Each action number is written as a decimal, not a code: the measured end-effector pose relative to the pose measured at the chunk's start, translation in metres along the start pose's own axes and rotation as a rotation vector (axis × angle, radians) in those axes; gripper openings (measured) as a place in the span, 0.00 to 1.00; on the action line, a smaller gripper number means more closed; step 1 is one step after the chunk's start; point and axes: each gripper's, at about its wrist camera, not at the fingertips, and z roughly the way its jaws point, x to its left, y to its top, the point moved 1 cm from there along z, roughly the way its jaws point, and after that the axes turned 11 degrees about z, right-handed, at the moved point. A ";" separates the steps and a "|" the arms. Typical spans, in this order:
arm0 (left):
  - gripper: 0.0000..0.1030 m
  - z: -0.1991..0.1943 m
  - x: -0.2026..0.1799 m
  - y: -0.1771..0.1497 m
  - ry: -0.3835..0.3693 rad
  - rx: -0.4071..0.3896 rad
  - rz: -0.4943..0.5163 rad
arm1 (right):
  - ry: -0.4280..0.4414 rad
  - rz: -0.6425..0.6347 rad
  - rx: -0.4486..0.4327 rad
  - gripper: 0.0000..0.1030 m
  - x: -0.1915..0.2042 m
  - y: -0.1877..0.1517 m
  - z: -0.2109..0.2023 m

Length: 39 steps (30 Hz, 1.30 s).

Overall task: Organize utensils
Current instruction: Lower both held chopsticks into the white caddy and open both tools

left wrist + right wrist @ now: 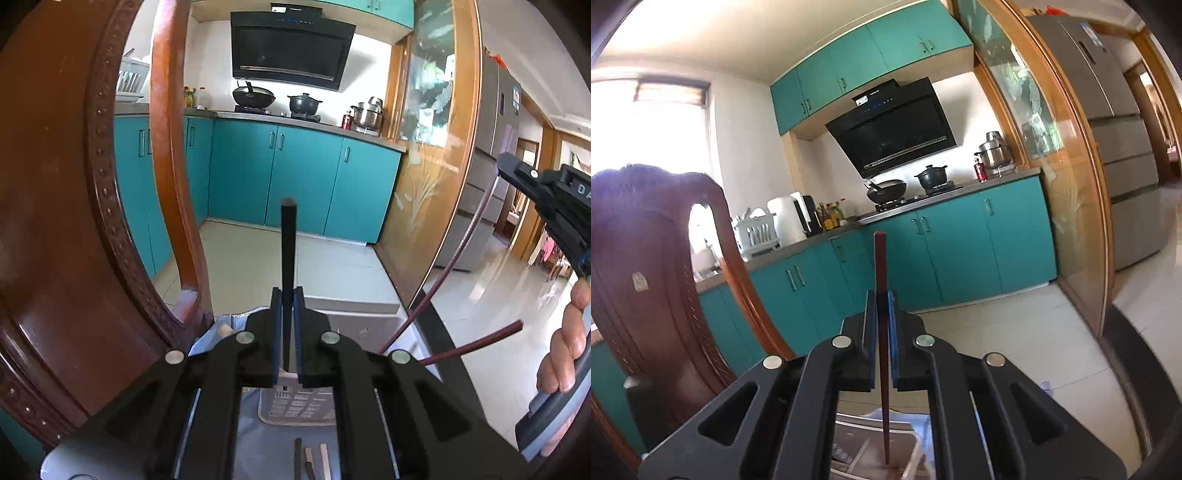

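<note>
Both tongs are clamped shut, each on one chopstick. Your left gripper pinches a black chopstick between its blue pads; the stick stands nearly upright, crossing the jaws, its blunt end well above the fingertips and its lower part running down behind them. Your right gripper grips a reddish-brown chopstick the same way: long axis close to vertical, thick end up, thin tip hanging low.

What matters next is what lies below each tip. Under the left gripper, near and low in its view, sits a white slotted basket on a blue cloth, with a few pale and dark sticks lying nearer still. The black chopstick's lower end points down towards that basket, just on its far side. Under the right gripper, the red tip hangs over a white tray at the near edge of its view; whether it touches the tray I cannot tell.

From the left view, two more red chopsticks slant up to the right, near your right hand.

Judging by this, the left stick is the nearer to its slot; lower it along its own axis, keeping it upright.
</note>
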 end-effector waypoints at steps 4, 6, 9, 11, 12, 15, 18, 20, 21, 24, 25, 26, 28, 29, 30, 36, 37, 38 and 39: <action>0.07 0.005 0.000 -0.007 -0.006 0.019 0.003 | -0.020 -0.041 0.028 0.06 0.000 -0.019 0.004; 0.07 0.007 0.000 -0.010 -0.006 0.023 0.004 | -0.025 -0.056 0.049 0.06 -0.001 -0.028 0.008; 0.07 0.004 0.000 -0.016 -0.007 0.025 0.007 | -0.023 -0.077 0.073 0.06 -0.001 -0.040 0.010; 0.07 0.002 0.002 -0.017 -0.007 0.021 0.005 | -0.017 -0.077 0.084 0.06 -0.002 -0.043 0.010; 0.07 0.003 0.002 -0.016 -0.007 0.020 0.004 | -0.015 -0.077 0.087 0.06 -0.002 -0.045 0.010; 0.07 0.004 0.008 -0.018 -0.013 0.025 -0.012 | -0.010 -0.076 0.099 0.06 -0.001 -0.049 0.008; 0.07 0.007 0.012 -0.019 -0.027 0.034 -0.035 | -0.005 -0.074 0.112 0.06 -0.002 -0.052 0.008; 0.07 0.006 0.013 -0.020 -0.028 0.032 -0.036 | -0.001 -0.080 0.124 0.06 -0.001 -0.056 0.007; 0.07 0.006 0.013 -0.019 -0.027 0.029 -0.034 | -0.001 -0.083 0.129 0.06 -0.001 -0.056 0.007; 0.07 0.004 0.014 -0.018 -0.029 0.013 -0.038 | 0.003 -0.090 0.147 0.07 0.000 -0.060 0.006; 0.07 0.003 0.014 -0.018 -0.031 0.009 -0.043 | 0.004 -0.095 0.152 0.08 0.000 -0.061 0.004; 0.10 0.002 0.015 -0.018 -0.029 0.006 -0.048 | 0.006 -0.096 0.153 0.10 0.000 -0.061 0.003; 0.14 -0.001 0.018 -0.019 -0.034 -0.010 -0.072 | 0.010 -0.100 0.138 0.24 0.001 -0.059 -0.002; 0.14 -0.003 0.018 -0.019 -0.039 -0.020 -0.082 | 0.010 -0.099 0.124 0.28 0.000 -0.059 -0.005; 0.15 -0.005 0.018 -0.020 -0.041 -0.032 -0.085 | 0.013 -0.097 0.114 0.33 0.000 -0.057 -0.007; 0.22 -0.028 0.017 -0.023 -0.034 -0.117 -0.056 | 0.087 -0.129 0.043 0.37 0.010 -0.051 -0.042; 0.23 -0.032 0.016 -0.024 -0.036 -0.129 -0.051 | 0.101 -0.151 0.030 0.38 0.014 -0.052 -0.052; 0.23 -0.035 0.015 -0.024 -0.037 -0.141 -0.045 | 0.109 -0.161 0.027 0.38 0.015 -0.053 -0.056; 0.25 -0.039 0.015 -0.024 -0.036 -0.155 -0.040 | 0.120 -0.172 0.026 0.38 0.017 -0.056 -0.062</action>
